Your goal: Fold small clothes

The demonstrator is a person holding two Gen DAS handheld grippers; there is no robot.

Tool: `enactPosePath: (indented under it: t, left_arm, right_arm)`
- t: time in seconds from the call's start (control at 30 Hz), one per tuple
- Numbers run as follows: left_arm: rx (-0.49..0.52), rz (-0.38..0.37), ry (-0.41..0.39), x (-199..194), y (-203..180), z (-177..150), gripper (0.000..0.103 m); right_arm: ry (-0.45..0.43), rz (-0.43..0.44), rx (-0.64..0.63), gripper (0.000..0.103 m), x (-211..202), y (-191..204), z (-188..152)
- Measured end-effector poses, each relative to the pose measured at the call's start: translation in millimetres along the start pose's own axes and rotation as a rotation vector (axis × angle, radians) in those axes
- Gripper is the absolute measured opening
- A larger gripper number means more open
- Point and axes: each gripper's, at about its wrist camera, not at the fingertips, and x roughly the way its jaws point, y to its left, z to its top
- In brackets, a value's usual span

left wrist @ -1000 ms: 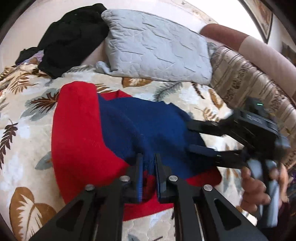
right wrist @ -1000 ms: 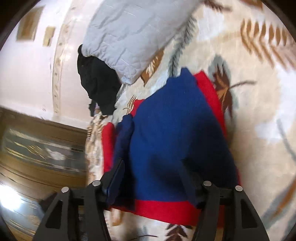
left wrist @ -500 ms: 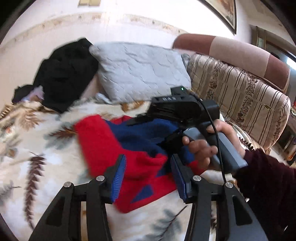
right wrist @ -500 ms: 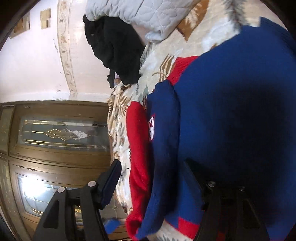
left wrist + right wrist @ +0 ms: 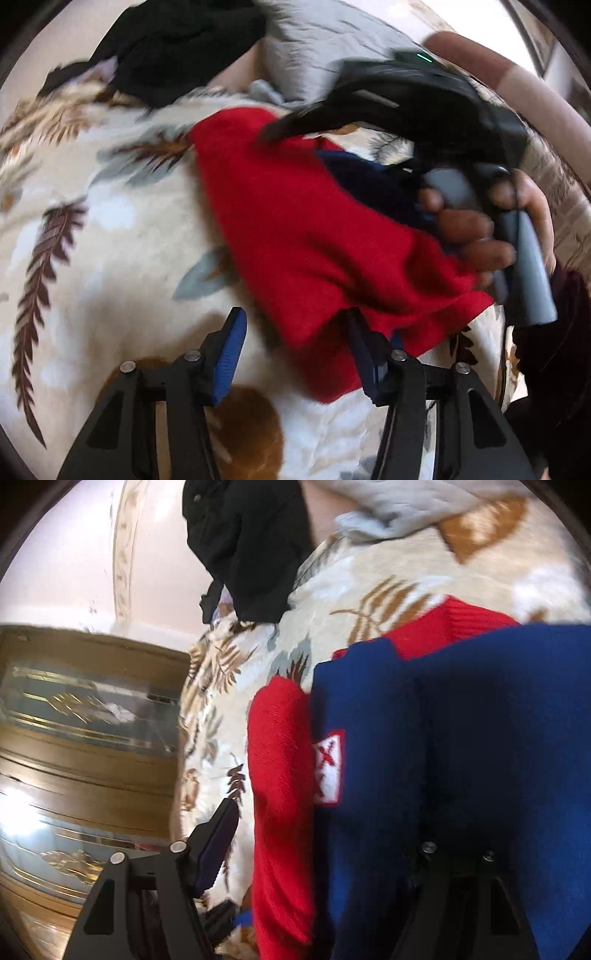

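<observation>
A small red and navy blue sweater [image 5: 303, 229] lies folded on a leaf-patterned blanket [image 5: 96, 236]. My left gripper [image 5: 295, 332] is open, its fingers wide apart at the sweater's near red edge, the right finger under the hem. The other hand-held gripper body [image 5: 424, 96] hovers over the sweater's far right side, blurred. In the right wrist view the sweater [image 5: 461, 757] fills the right half, with a white patch bearing a red cross [image 5: 328, 768]. My right gripper [image 5: 325, 834] is open; its right finger is hidden behind the blue cloth.
A grey quilted pillow [image 5: 325, 48] and a black garment [image 5: 177, 44] lie at the back of the bed. A striped sofa arm [image 5: 565, 192] is at right. A wooden glazed door [image 5: 81, 760] stands beyond the bed's edge.
The left gripper opened, letting go of the sweater's hem, then drew back to its near edge. The right gripper swung over the sweater, and the red side now lies uppermost.
</observation>
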Motion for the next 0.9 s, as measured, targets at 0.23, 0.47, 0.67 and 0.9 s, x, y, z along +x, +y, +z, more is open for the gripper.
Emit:
enactPosePath:
  t: [0.23, 0.47, 0.67, 0.9]
  left_arm:
    - [-0.025, -0.024, -0.022, -3, -9, 9, 0.055]
    - [-0.029, 0.085, -0.077, -14, -62, 31, 0.074]
    - [0.007, 0.175, -0.039, 19, -93, 40, 0.080]
    - [0.110, 0.263, 0.003, 47, -117, 30, 0.085]
  right_arm:
    - [-0.068, -0.198, -0.153, 0.018, -10, 21, -13]
    - [-0.274, -0.256, -0.096, 0.018, -107, -14, -47]
    - [-0.391, -0.304, -0.030, 0.018, -185, -45, -59]
    - [-0.358, -0.319, 0.110, 0.019, -184, -116, -62]
